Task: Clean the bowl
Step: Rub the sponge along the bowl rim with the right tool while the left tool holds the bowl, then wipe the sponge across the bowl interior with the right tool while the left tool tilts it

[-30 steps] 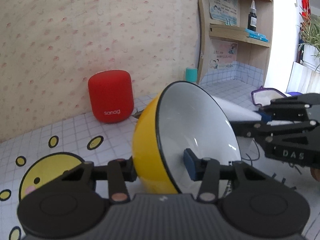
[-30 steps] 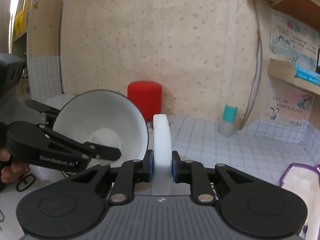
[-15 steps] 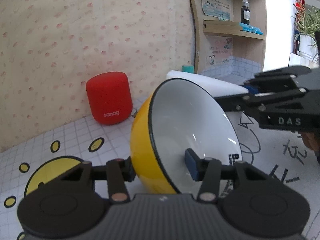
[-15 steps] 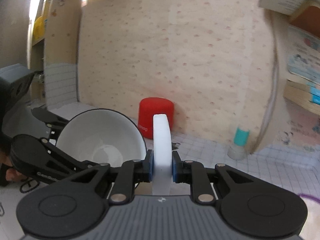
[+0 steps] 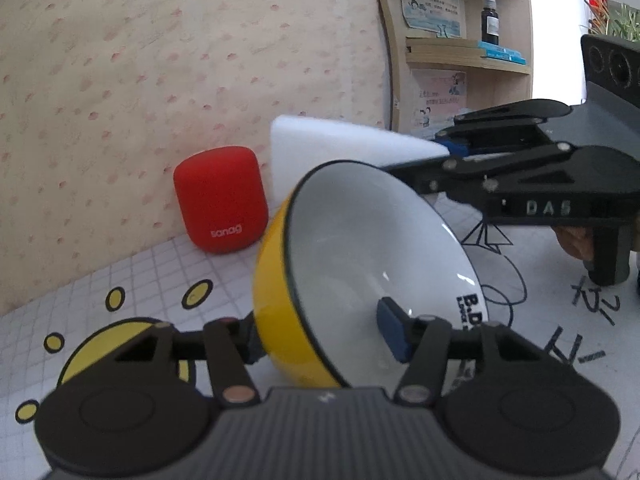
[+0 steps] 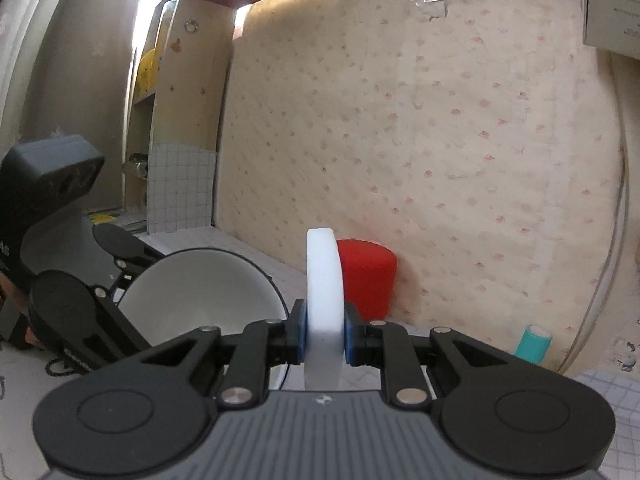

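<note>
Yellow-walled bowl [image 5: 372,276] is tilted on edge, its rim pinched by the closed left gripper [image 5: 320,336]. Right gripper [image 6: 325,336] clamps a white sponge [image 6: 324,300] above the rim, apart from it. Risk: wiping pressure could lever the bowl from that narrow rim grip.

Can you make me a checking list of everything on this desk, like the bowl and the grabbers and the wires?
Surface: white grid-patterned tabletop with yellow cartoon dots and black doodles.
Job's things: yellow enamel bowl with white inside, tilted on its side; white foam sponge block, beside the bowl's rim, outside it.
Clutter: red cylindrical speaker; teal-capped bottle.
Grippers: left gripper clamps the bowl's wall; right gripper clamps the sponge.
Cables: thin cord against the wall.
Surroundings: pink-speckled wall, wooden shelves.
</note>
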Demonstrator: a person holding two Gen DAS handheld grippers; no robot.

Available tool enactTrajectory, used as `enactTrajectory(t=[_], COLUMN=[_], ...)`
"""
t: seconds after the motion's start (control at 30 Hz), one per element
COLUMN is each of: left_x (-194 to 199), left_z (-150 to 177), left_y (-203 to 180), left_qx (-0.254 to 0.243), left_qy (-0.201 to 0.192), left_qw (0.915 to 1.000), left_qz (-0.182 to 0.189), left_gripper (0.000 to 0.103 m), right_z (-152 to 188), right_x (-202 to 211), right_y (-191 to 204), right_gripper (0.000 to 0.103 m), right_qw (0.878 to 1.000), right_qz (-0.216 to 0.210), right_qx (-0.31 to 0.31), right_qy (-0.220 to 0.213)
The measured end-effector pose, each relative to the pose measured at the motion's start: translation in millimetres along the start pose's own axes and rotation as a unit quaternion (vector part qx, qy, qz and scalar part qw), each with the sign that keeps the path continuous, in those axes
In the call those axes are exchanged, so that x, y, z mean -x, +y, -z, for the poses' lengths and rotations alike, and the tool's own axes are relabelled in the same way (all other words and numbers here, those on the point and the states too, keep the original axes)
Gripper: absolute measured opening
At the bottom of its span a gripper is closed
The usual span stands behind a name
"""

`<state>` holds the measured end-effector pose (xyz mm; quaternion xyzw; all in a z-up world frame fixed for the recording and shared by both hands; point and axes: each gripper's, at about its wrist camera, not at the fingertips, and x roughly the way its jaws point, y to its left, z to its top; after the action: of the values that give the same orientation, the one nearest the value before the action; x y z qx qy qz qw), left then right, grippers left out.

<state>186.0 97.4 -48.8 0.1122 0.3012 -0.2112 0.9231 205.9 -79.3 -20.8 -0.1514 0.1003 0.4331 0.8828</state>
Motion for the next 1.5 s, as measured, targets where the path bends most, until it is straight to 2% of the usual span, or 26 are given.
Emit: enactTrajectory(t=[0.07, 0.17, 0.27, 0.4, 0.5, 0.6, 0.93, 1.1, 1.3, 1.4, 1.5], left_x=[-1, -2, -3, 1, 5, 9, 21, 30, 37, 41, 41], left_z=[-2, -1, -1, -3, -4, -4, 0, 3, 5, 8, 7], left_y=[-5, -10, -13, -28, -29, -33, -54, -51, -52, -49, -53], left_qx=[-0.005, -0.008, 0.012, 0.016, 0.046, 0.065, 0.076, 0.097, 0.092, 0.112, 0.108], left_qy=[0.003, 0.001, 0.013, 0.036, 0.042, 0.052, 0.054, 0.044, 0.042, 0.038, 0.038], left_qw=[0.9999, 0.9997, 0.9995, 0.9966, 0.9939, 0.9906, 0.9804, 0.9769, 0.9716, 0.9691, 0.9668], left_qz=[-0.011, -0.021, -0.025, -0.072, -0.091, -0.109, -0.174, -0.185, -0.214, -0.217, -0.228], left_gripper=[0.054, 0.056, 0.058, 0.062, 0.067, 0.067, 0.067, 0.067, 0.067, 0.067, 0.067], right_z=[1, 1, 1, 2, 1, 1, 3, 1, 2, 1, 1], right_x=[0, 1, 2, 4, 8, 11, 19, 22, 18, 20, 21], right_y=[2, 0, 0, 0, 1, 3, 10, 19, 27, 28, 29], right_gripper=[0.017, 0.017, 0.017, 0.017, 0.017, 0.017, 0.017, 0.017, 0.017, 0.017, 0.017], right_qw=[1.000, 1.000, 1.000, 1.000, 1.000, 1.000, 0.998, 0.997, 0.996, 0.996, 0.996], right_qz=[0.007, 0.005, 0.001, -0.004, -0.016, -0.030, -0.053, -0.069, -0.074, -0.079, -0.079], right_qx=[0.019, 0.011, 0.009, 0.007, 0.006, 0.007, 0.015, 0.025, 0.032, 0.034, 0.034], right_qy=[0.008, 0.015, 0.015, 0.016, 0.008, 0.003, -0.010, -0.026, -0.025, -0.031, -0.038])
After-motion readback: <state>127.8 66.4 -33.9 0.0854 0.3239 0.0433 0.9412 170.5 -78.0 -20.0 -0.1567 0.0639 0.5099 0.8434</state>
